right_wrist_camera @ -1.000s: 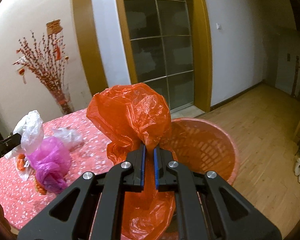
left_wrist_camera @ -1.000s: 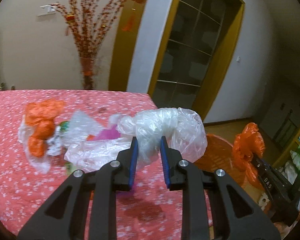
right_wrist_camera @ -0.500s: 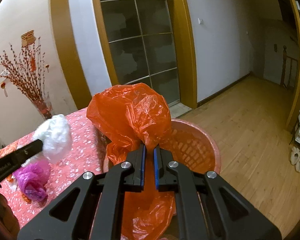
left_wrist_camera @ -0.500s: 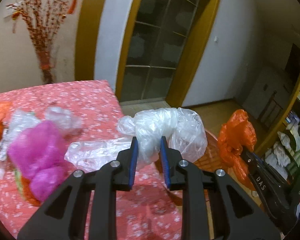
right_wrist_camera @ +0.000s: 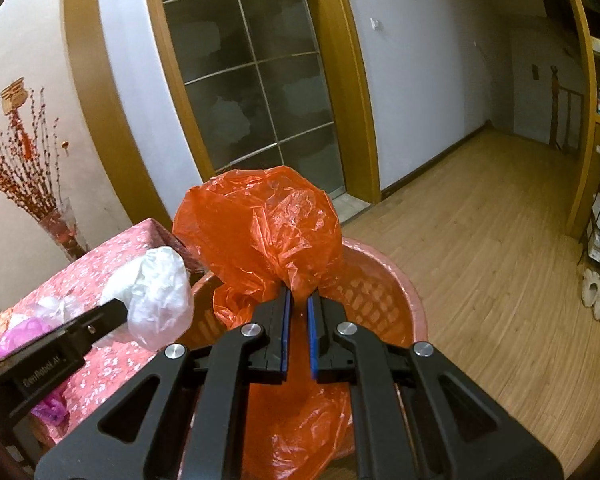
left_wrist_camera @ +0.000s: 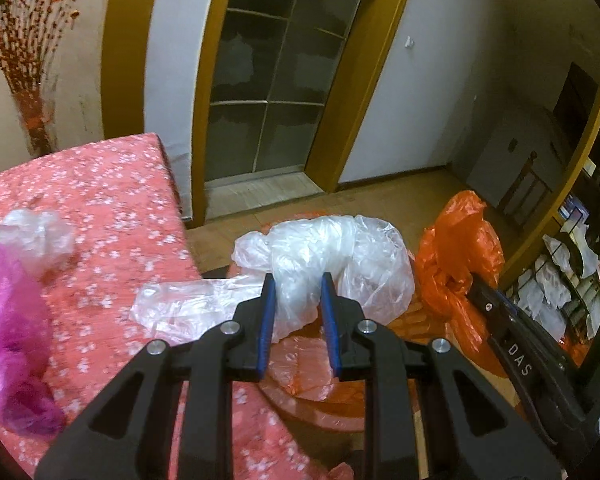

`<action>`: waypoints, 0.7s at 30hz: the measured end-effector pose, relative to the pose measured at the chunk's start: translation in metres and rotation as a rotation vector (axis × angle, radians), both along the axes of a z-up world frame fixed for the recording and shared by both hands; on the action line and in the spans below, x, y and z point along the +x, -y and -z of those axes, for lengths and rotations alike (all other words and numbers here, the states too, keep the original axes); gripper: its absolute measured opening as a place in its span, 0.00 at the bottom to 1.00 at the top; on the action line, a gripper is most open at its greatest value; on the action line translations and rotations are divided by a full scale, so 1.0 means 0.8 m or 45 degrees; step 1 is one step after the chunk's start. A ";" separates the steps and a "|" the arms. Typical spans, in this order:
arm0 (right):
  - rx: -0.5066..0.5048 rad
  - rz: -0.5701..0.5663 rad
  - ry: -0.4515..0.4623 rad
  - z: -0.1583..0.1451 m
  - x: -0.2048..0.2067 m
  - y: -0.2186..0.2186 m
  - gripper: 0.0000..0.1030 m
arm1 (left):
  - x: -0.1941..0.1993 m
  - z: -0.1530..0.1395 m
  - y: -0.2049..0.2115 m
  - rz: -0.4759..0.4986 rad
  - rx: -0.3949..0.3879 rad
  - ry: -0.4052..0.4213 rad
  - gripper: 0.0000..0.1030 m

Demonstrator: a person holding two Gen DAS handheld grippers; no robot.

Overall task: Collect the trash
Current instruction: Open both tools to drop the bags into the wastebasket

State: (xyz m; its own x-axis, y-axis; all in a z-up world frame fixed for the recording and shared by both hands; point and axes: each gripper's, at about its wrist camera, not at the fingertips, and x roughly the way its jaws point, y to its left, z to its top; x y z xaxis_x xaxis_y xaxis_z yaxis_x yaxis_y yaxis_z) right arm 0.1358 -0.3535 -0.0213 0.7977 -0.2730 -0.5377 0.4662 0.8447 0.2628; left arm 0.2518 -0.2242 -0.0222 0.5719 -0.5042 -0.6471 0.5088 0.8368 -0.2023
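While the left hand-held gripper [left_wrist_camera: 297,292] is clamped on a crumpled clear plastic bag [left_wrist_camera: 332,256], that bag hangs past the edge of the surface [left_wrist_camera: 112,200], partly over the orange basket [right_wrist_camera: 384,300] that stands on the wooden floor [right_wrist_camera: 500,240] beside it. A flat tail of the clear bag trails back onto the pink flowered cloth. The right hand-held gripper [right_wrist_camera: 297,300] has its blue pads pressed together on a bunched neck of an orange plastic bag [right_wrist_camera: 260,224], which balloons above the pads and also drapes down below them into the basket. In the left wrist view, the orange bag and the right gripper's black finger appear just right of the clear bag. On the surface lie a magenta bag [left_wrist_camera: 8,328] and, behind it, a small wad of clear plastic [left_wrist_camera: 36,232]. A vase of red branches [right_wrist_camera: 20,168] stands against the wall behind the surface.
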 end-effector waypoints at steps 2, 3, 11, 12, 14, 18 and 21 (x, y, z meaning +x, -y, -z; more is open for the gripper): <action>0.014 0.008 -0.004 0.003 0.005 0.006 0.07 | 0.004 0.006 0.009 0.009 0.010 -0.009 0.22; 0.017 0.011 -0.005 0.004 0.005 0.007 0.07 | 0.005 0.010 0.013 0.011 0.015 -0.017 0.22; 0.068 0.001 -0.022 0.016 0.014 0.017 0.17 | 0.019 0.036 0.026 0.011 0.047 -0.071 0.29; 0.070 0.000 -0.024 0.017 0.014 0.018 0.20 | 0.020 0.039 0.026 0.006 0.051 -0.078 0.31; 0.077 -0.002 -0.027 0.020 0.014 0.018 0.28 | 0.023 0.043 0.023 0.001 0.051 -0.092 0.39; 0.078 0.000 -0.031 0.021 0.014 0.019 0.39 | 0.026 0.049 0.015 -0.022 0.066 -0.101 0.43; 0.059 0.012 -0.026 0.019 0.012 0.018 0.48 | 0.026 0.050 0.006 -0.046 0.068 -0.100 0.50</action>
State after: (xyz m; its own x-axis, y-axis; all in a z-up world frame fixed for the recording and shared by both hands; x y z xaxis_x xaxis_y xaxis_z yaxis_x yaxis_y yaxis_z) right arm 0.1457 -0.3676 -0.0361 0.7839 -0.2552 -0.5661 0.4801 0.8272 0.2919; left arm 0.2724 -0.2289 -0.0619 0.5353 -0.4478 -0.7161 0.4625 0.8649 -0.1951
